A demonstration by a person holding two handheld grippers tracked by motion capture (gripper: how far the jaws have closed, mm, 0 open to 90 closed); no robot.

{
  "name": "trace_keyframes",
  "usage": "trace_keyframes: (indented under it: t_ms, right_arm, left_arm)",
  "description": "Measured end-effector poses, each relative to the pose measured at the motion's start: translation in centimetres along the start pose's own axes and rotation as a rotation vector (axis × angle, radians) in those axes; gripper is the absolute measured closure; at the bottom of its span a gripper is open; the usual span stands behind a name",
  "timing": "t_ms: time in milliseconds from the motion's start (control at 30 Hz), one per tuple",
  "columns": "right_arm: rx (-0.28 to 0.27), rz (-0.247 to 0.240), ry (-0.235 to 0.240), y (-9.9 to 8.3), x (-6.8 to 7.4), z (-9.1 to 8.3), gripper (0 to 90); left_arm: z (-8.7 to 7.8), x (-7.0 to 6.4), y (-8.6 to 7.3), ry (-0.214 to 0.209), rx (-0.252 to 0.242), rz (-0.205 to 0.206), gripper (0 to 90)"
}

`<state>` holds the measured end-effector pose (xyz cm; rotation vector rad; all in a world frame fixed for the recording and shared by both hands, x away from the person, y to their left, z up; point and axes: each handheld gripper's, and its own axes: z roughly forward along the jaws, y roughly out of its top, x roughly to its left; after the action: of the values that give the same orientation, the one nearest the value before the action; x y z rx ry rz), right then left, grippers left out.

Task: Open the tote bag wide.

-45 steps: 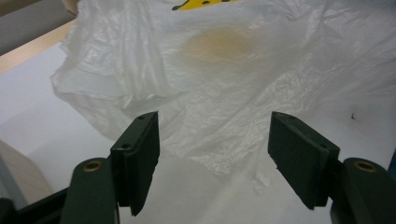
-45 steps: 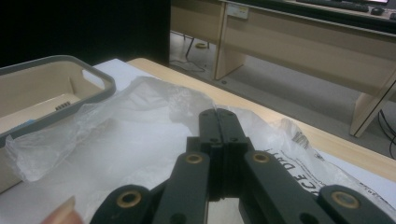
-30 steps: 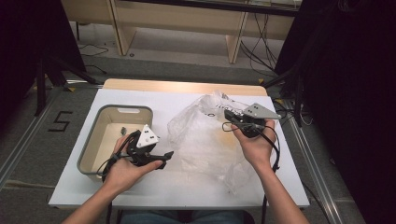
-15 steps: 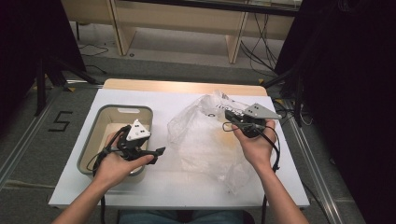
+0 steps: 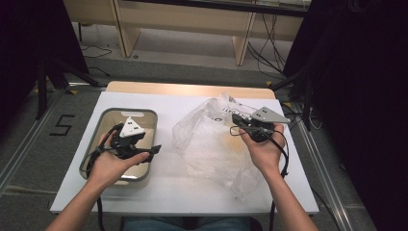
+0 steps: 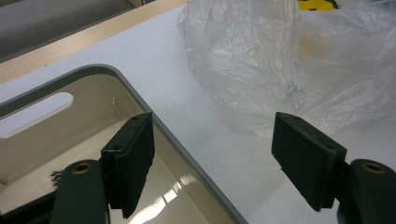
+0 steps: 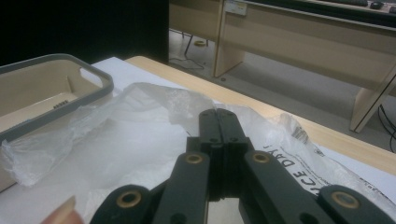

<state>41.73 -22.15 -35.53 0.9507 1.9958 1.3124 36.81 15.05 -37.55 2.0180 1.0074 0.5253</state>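
Lying on the bench: the clear plastic bag (image 5: 211,144), crumpled and spread out on the white top, right of the middle.
Bag print: black letters show on the far part of the bag, near the right gripper.
Bag and right gripper: the right gripper (image 5: 239,119) is at the bag's far right part, and its jaws are pressed tight together; in the right gripper view (image 7: 218,122) the bag lies all around the jaw tips, but whether any plastic is pinched between them cannot be told.
Right hand: the person's right hand (image 5: 262,147) holds that gripper from below, with its grey three-cornered plate on top.
Left gripper: the left gripper (image 5: 153,150) has its jaws spread wide apart with nothing between them (image 6: 212,163).
Left gripper place: it hangs over the right edge of the tray, apart from the bag.
Left hand: the person's left hand (image 5: 113,161) holds it over the tray.
Tray: the grey tray (image 5: 103,120) with a cream inside sits on the left side of the bench, just beside the bag.
Bench: the white bench (image 5: 168,103) has a wooden strip along its far edge.
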Motion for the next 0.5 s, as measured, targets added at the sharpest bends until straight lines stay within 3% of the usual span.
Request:
trace_keyframes:
  t_ms: [500]
  right_arm:
    - [0.003, -0.002, 0.004, -0.3, 0.1, -0.1, 90.0]
  left_arm:
    - [-0.4, 1.7, -0.1, 0.051, 0.014, -0.035, 29.4]
